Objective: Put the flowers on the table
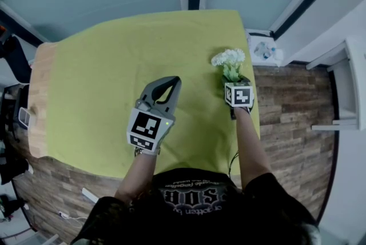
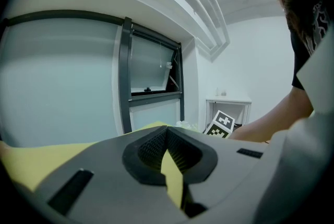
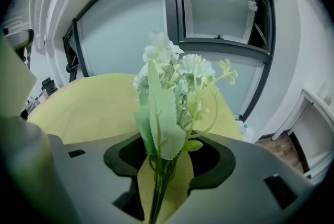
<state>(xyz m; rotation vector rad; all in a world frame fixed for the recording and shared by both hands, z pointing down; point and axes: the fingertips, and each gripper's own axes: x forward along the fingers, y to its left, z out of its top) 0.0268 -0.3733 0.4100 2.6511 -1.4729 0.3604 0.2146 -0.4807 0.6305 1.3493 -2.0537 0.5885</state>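
A bunch of white artificial flowers [image 3: 172,77] with green leaves sits right of centre in the head view, near the right edge of the table's yellow-green cloth [image 1: 108,67]. Its stems run down between the jaws of the right gripper [image 3: 166,165], which are spread apart with cloth showing through the gap beside the stems. The left gripper [image 1: 170,81] is at mid-frame over the cloth, well apart from the flowers, its jaws pressed together at the tips and empty.

Jaws together on left hand-held gripper [image 2: 167,134], apart on right hand-held gripper [image 3: 168,147].
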